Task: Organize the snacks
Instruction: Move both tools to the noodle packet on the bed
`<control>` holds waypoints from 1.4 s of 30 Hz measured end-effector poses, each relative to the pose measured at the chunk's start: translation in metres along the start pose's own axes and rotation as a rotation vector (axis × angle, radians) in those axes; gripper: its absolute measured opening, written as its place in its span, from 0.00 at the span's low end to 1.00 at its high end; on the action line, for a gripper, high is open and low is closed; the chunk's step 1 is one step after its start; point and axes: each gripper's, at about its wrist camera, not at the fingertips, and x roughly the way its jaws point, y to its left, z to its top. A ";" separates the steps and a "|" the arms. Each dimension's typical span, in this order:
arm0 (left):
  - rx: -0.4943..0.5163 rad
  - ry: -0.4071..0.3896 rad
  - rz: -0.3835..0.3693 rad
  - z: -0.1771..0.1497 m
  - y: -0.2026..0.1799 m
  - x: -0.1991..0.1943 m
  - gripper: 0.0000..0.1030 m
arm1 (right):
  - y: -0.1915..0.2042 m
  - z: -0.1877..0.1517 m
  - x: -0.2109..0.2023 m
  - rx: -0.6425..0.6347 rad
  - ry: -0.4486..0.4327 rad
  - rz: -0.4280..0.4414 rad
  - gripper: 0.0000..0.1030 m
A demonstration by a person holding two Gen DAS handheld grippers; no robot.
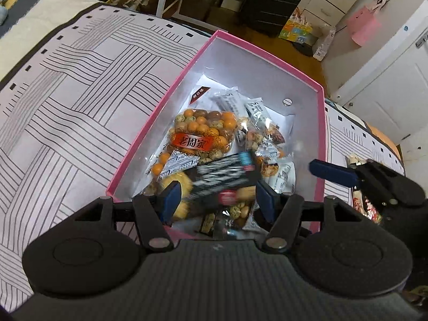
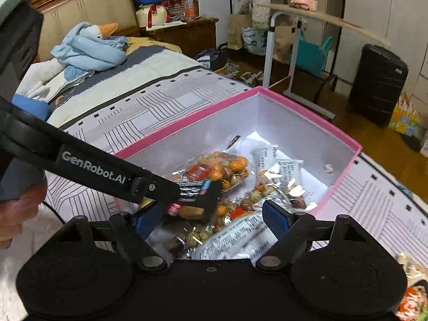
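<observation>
Bedroom clutter fills the far edge of both views, and nearer in a bed (image 1: 80, 85) with a striped white cover carries the work. At the far left of the right wrist view a blue blanket (image 2: 88, 50) lies bunched by the headboard, well away from anything being handled.

Moving right, a pink box (image 1: 160, 112) with white inner walls sits open on the cover. It already holds a good heap: a clear bag of orange and brown nuts (image 1: 199, 131) near the middle, and silver bar wrappers (image 1: 256, 112) toward the far wall.

Over the near end of the box, the left gripper (image 1: 218, 200) has a dark packet (image 1: 224, 176) between its blue pads, which seem to pinch it from both sides; the packet is blurred and hangs just above the pile, so it looks to be going in. The right gripper (image 2: 211, 219) hovers beside it over the same end, jaws wide apart, with a white printed packet (image 2: 240, 235) lying loose between them. Whether the pads touch that packet I cannot tell; it looks released rather than held.

Furthest right, outside the box wall, a few red wrapped snacks (image 1: 366, 208) lie on the cover.

Most of the sorting appears done, judging by the full box. What seems left is dropping the dark packet and fetching those last pieces from the cover.
</observation>
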 end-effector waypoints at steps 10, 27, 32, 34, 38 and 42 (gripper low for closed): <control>0.139 -0.061 -0.040 -0.021 -0.043 -0.064 0.59 | -0.023 -0.013 -0.109 0.078 -0.035 -0.056 0.85; 0.364 0.006 -0.274 -0.052 -0.177 -0.079 0.65 | -0.138 -0.081 -0.197 0.347 -0.119 -0.150 0.92; 0.317 0.066 -0.321 -0.053 -0.204 -0.036 0.65 | -0.192 -0.108 -0.172 0.491 -0.124 -0.179 0.93; 0.307 0.069 -0.323 -0.053 -0.213 -0.018 0.65 | -0.211 -0.125 -0.160 0.551 -0.160 -0.192 0.93; 0.311 0.047 -0.332 -0.056 -0.233 0.019 0.64 | -0.238 -0.158 -0.135 0.591 -0.198 -0.237 0.93; 0.277 0.036 -0.356 -0.060 -0.253 0.059 0.64 | -0.265 -0.170 -0.113 0.598 -0.159 -0.296 0.93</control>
